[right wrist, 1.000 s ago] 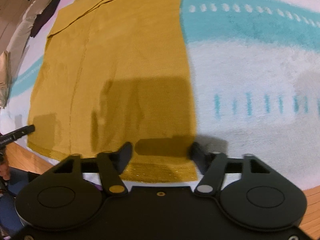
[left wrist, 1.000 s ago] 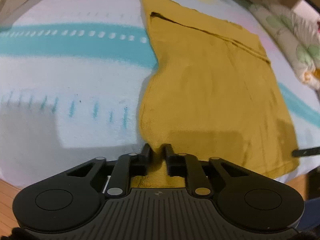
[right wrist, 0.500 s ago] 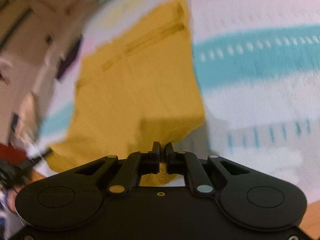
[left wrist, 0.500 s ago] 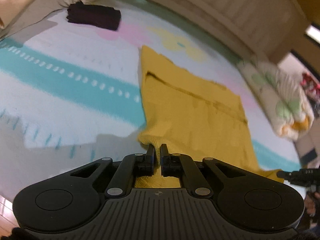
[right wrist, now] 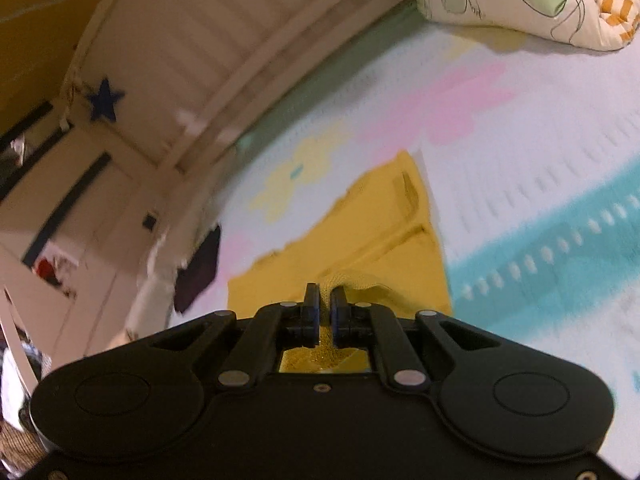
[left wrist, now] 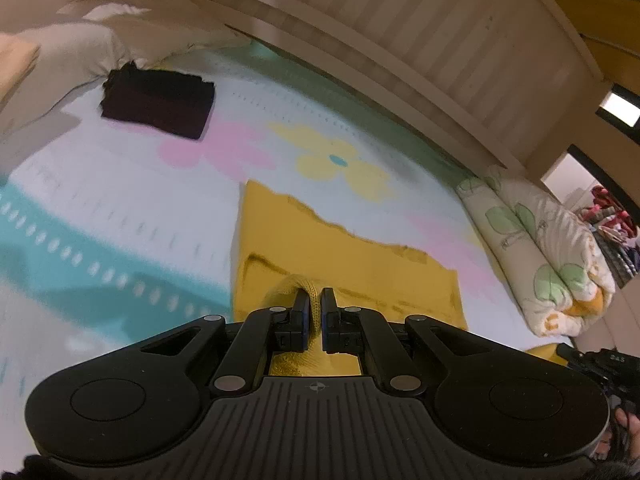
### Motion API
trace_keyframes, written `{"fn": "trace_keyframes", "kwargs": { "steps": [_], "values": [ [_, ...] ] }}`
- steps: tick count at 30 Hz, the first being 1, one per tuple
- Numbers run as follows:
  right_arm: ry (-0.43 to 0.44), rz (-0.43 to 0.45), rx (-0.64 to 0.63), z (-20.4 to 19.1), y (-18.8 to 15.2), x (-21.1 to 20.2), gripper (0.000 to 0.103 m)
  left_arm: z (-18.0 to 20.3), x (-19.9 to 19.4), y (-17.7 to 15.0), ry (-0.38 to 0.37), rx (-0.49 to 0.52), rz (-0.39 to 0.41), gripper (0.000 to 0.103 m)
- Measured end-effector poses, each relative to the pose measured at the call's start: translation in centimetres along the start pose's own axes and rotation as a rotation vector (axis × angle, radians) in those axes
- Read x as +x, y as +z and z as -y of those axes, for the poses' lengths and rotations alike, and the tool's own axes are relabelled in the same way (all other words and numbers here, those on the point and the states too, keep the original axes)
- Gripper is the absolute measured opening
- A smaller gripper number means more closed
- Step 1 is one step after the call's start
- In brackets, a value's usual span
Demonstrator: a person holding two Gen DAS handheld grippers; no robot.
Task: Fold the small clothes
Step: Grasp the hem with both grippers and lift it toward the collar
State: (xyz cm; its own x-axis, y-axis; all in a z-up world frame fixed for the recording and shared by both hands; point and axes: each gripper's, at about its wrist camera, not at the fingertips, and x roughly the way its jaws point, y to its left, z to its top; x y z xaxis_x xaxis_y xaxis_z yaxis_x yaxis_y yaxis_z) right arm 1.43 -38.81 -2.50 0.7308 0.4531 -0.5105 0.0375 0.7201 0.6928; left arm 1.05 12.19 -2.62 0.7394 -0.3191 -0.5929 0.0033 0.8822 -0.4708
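Both near corners of the one yellow garment (left wrist: 352, 256) are pinched and lifted, so the step in hand looks like the first fold: carrying the near hem over toward the far edge. The left hand-held gripper (left wrist: 315, 304) has its jaws closed almost together on a bunched fold of yellow knit; the right hand-held gripper (right wrist: 326, 300) is likewise closed on a thin ridge of the same cloth. The rest of the garment lies flat on the bed (left wrist: 100, 208), about mid-width, its far edge near the yellow flower print and well short of the headboard (left wrist: 420, 52).

The next move probably calls for both grippers to travel forward together at even height, so the hem lands square on the far edge, then letting go at once.

By count: two grippers, one yellow garment, one dark folded garment (left wrist: 158, 102) toward the bed's far left corner beside a pillow (left wrist: 80, 48), and one rolled floral quilt (left wrist: 552, 264) along the right edge.
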Motion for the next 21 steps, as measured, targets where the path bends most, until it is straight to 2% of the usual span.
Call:
{"fn": "trace_keyframes", "kwargs": {
  "steps": [7, 15, 21],
  "values": [
    [-0.013, 0.068, 0.019, -0.6, 3.2, 2.5, 0.013, 0.0, 3.6, 3.6, 0.024, -0.040, 0.005, 0.005],
    [-0.059, 0.068, 0.018, -0.3, 6.3, 7.7, 0.013, -0.4, 8.3, 6.5, 0.063, -0.055, 0.007, 0.005],
    [-0.091, 0.057, 0.037, 0.6, 7.7, 11.6, 0.013, -0.8, 12.2, 7.3, 0.103, -0.067, -0.010, 0.005]
  ]
}}
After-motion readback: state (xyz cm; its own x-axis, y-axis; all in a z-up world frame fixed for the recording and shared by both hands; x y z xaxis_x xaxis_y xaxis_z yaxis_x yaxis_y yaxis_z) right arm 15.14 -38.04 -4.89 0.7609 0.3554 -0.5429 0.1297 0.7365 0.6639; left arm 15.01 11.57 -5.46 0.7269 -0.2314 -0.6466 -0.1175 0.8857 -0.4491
